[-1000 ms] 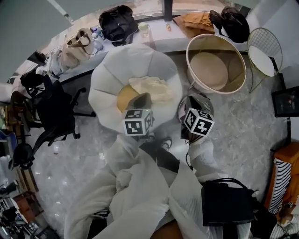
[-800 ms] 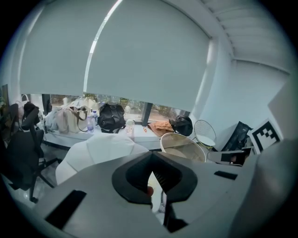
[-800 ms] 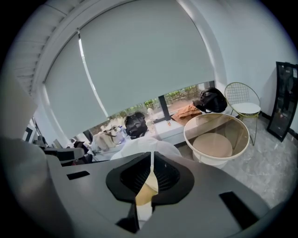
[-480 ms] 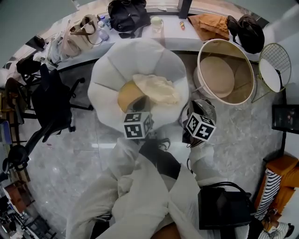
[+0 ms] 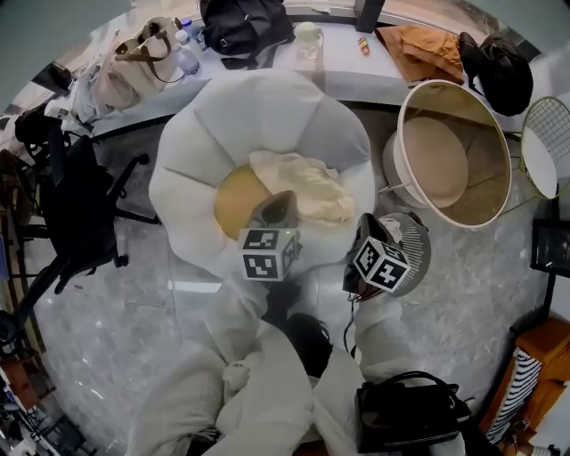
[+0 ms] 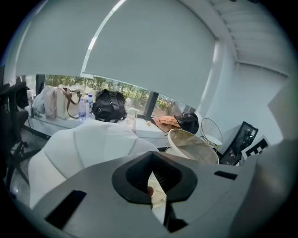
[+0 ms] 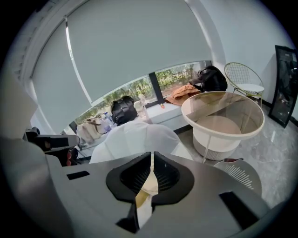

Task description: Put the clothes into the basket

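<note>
A cream pile of clothes [image 5: 298, 185] lies on a yellow cushion [image 5: 233, 198] in the seat of a white petal-shaped armchair [image 5: 205, 142]. The large round white basket [image 5: 403, 125] stands on the floor to the chair's right, with nothing showing inside. My left gripper [image 5: 278, 203] hovers over the near edge of the cushion and clothes. Its jaws stand together, with cloth showing only beyond the slit [image 6: 152, 172]. My right gripper [image 5: 365, 230] hangs off the chair's right front edge, jaws together and nothing in them [image 7: 152, 154]. The basket [image 7: 184, 111] shows ahead to its right.
A round white ribbed appliance [image 5: 414, 249] sits on the floor under the right gripper. A black bag [image 5: 401, 414] lies by my legs. Behind the chair a long sill holds several bags [image 5: 245, 27]. A black office chair [image 5: 71, 205] stands left and a wire chair [image 5: 548, 142] far right.
Both grippers have come down and forward toward the armchair, which with the basket now looks larger and closer. Jaws unchanged.
</note>
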{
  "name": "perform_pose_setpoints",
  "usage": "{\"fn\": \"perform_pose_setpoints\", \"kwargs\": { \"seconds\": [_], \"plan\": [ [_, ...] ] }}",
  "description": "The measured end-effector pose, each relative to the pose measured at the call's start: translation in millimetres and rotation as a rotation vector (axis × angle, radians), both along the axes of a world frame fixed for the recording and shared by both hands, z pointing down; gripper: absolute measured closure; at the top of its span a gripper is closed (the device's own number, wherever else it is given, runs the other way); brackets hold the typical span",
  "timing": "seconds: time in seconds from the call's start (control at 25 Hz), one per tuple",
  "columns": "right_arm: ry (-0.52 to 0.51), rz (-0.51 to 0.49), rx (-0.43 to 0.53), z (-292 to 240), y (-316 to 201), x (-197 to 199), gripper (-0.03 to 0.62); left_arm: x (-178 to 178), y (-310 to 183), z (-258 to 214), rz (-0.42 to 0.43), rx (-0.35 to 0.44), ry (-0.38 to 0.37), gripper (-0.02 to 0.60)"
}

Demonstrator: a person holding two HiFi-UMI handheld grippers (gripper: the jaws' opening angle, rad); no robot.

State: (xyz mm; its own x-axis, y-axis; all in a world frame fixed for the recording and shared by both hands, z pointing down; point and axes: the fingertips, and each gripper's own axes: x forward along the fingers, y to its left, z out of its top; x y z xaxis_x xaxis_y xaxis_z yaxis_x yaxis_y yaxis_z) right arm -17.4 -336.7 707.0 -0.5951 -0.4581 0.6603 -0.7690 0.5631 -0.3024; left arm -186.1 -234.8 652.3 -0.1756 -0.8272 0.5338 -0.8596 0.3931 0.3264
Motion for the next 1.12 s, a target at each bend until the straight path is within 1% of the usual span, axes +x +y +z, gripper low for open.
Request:
{"fn": "perform_pose_setpoints", "kwargs": {
  "seconds": [0.08,0.2,0.32,0.4,0.56,0.72,0.88,0.92,1.0,1.12],
  "plan": [
    [-0.004,0.002,0.005,41.7,-3.4,-0.3,0.557,2.8,-2.9,48.3,-0.021,0.0,0.02,0.575],
    [-0.004,-0.012,0.01,100.8,-2.3,3.5,0.557,19.3,-1.6,114.8,-0.042,-0.007,0.05,0.575],
    [-0.002,-0.015,0.003,151.6,2.0,9.1,0.557,36.6,-1.1,164.4,-0.05,-0.011,0.068,0.575],
    [0.009,-0.016,-0.006,179.7,6.4,11.2,0.557,43.8,-2.0,187.0,-0.045,-0.014,0.073,0.575],
    [0.056,-0.034,-0.009,215.5,12.2,12.4,0.556,46.4,-3.4,209.5,-0.037,-0.017,0.06,0.575],
    [0.069,-0.037,-0.012,232.6,12.3,13.4,0.556,44.5,-2.3,218.5,-0.024,-0.022,0.04,0.575],
    [0.074,-0.025,-0.012,243.3,7.4,13.3,0.554,42.5,-3.3,226.3,-0.019,-0.018,0.046,0.575],
    [0.074,-0.023,-0.012,245.7,6.6,13.0,0.549,42.8,-4.3,228.5,-0.016,-0.019,0.047,0.575],
    [0.072,-0.023,-0.013,249.9,5.2,11.0,0.494,43.0,-6.7,232.9,-0.01,-0.02,0.046,0.575],
    [0.08,-0.026,-0.007,256.2,3.4,6.9,0.471,41.9,-8.7,237.7,-0.001,-0.019,0.041,0.575]
  ]
}}
